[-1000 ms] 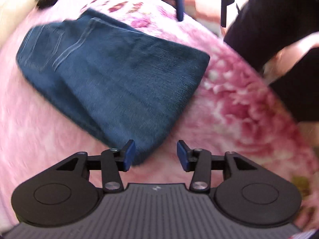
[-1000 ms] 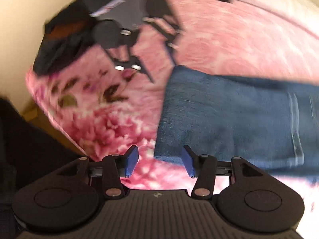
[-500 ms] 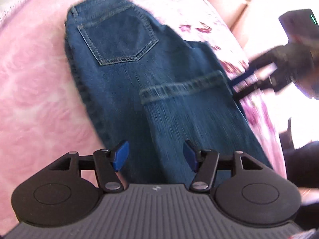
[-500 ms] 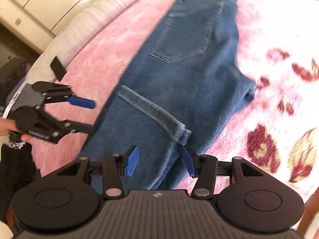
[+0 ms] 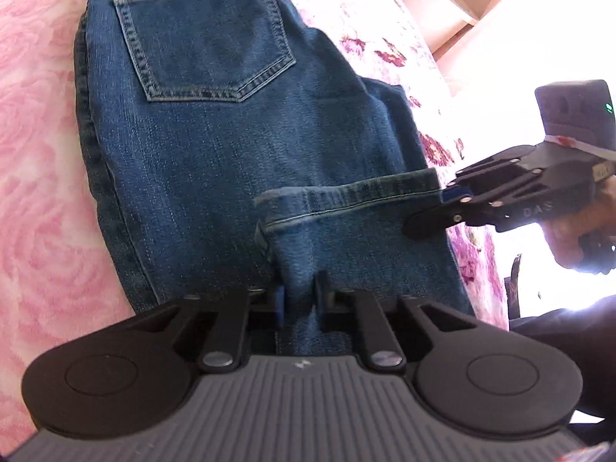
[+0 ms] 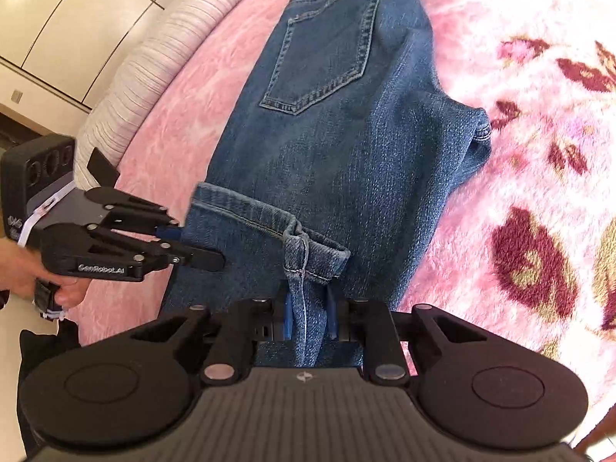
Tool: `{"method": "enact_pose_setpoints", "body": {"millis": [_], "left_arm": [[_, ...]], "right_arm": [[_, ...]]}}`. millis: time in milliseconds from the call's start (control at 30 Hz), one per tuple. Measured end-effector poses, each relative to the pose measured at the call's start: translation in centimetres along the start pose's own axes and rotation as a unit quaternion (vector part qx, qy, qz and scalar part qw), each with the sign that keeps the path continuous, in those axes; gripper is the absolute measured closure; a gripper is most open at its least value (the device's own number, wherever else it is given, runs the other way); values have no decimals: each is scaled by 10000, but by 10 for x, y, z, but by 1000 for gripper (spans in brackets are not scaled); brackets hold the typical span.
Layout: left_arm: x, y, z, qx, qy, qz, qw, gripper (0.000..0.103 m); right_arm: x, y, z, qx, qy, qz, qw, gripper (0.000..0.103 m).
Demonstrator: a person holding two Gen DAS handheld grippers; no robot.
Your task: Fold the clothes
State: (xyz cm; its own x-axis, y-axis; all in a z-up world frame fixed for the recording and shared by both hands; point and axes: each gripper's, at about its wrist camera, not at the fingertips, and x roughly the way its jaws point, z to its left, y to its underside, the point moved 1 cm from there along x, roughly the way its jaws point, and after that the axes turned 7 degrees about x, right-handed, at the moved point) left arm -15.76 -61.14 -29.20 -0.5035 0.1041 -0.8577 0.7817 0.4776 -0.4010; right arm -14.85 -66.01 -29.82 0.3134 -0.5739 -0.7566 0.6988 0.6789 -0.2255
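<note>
Blue jeans (image 5: 215, 146) lie folded on a pink floral blanket (image 5: 42, 177), back pocket up and far from me. The leg hem (image 5: 346, 196) lies across the near part. My left gripper (image 5: 299, 304) is shut on the jeans' near left edge, just behind the hem. My right gripper (image 6: 311, 317) is shut on the jeans' near right edge, by the hem corner (image 6: 308, 254). Each gripper shows in the other's view, the right one (image 5: 442, 208) at the hem's right end, the left one (image 6: 184, 246) at its left end.
The blanket (image 6: 519, 192) covers a bed with a white ribbed edge (image 6: 154, 57) at the far left. Cream cabinet doors (image 6: 57, 19) stand behind it. A person's dark clothing (image 5: 558, 331) is at the right of the left wrist view.
Both grippers were open above the jeans. They have come down onto the near fold by the hem and shut on the denim, one at each side.
</note>
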Motion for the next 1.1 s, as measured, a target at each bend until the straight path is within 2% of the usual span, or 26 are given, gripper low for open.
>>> {"method": "enact_pose_setpoints", "body": {"millis": [67,200,267,333,400,433,467,533,667,767,867,933,1000,1067,1100], "left_arm": [[-10,-2,-5,-5,-31,-153,9999,95],[-44,-10,-4,-110,-119,-632,9979,95],[-48,-16,4,-198,-195,-751,9968,94],[-34,-20,14,-280,-296,-595,9974,92],[-10,-17,29,-437,-452,-319,9975,82],[0,-13,36,-550,-559,-150,9968,81],[6,-10,43,-665,-580,-110,9960,74],[2,-7,45,-735,-611,-263,9951,72],[-20,-3,34,-564,-991,-553,9919,72],[-41,-4,16,-95,-1336,-1006,9859,74],[-40,-12,4,66,-1130,-1389,9838,75],[-20,-17,4,126,-997,-1225,9874,75],[3,-15,7,300,-1020,-1035,9889,78],[8,-12,8,405,-1023,-1078,9881,84],[3,-12,8,351,-1031,-1107,9879,84]], "right_arm": [[-10,-4,8,-156,-28,-37,9999,90],[-38,-16,28,-558,-155,-246,9980,91],[-42,-28,34,-723,-183,-362,9966,91],[-37,-38,35,-873,-143,-416,9952,90],[-15,-45,26,-874,1,-301,9957,86],[-4,-47,21,-920,105,-218,9955,82],[4,-47,17,-934,249,-127,9952,77],[5,-48,13,-858,294,-225,9956,71],[-13,-42,13,-897,515,-626,9927,66],[-22,-34,31,-1252,676,-1120,9835,68],[-23,-26,45,-1694,593,-1419,9735,69],[-9,-24,42,-1747,533,-1270,9749,69],[9,-21,33,-1702,514,-1058,9784,72],[8,-20,31,-1685,529,-1168,9773,75],[1,-18,33,-1677,525,-1244,9765,74]]}}
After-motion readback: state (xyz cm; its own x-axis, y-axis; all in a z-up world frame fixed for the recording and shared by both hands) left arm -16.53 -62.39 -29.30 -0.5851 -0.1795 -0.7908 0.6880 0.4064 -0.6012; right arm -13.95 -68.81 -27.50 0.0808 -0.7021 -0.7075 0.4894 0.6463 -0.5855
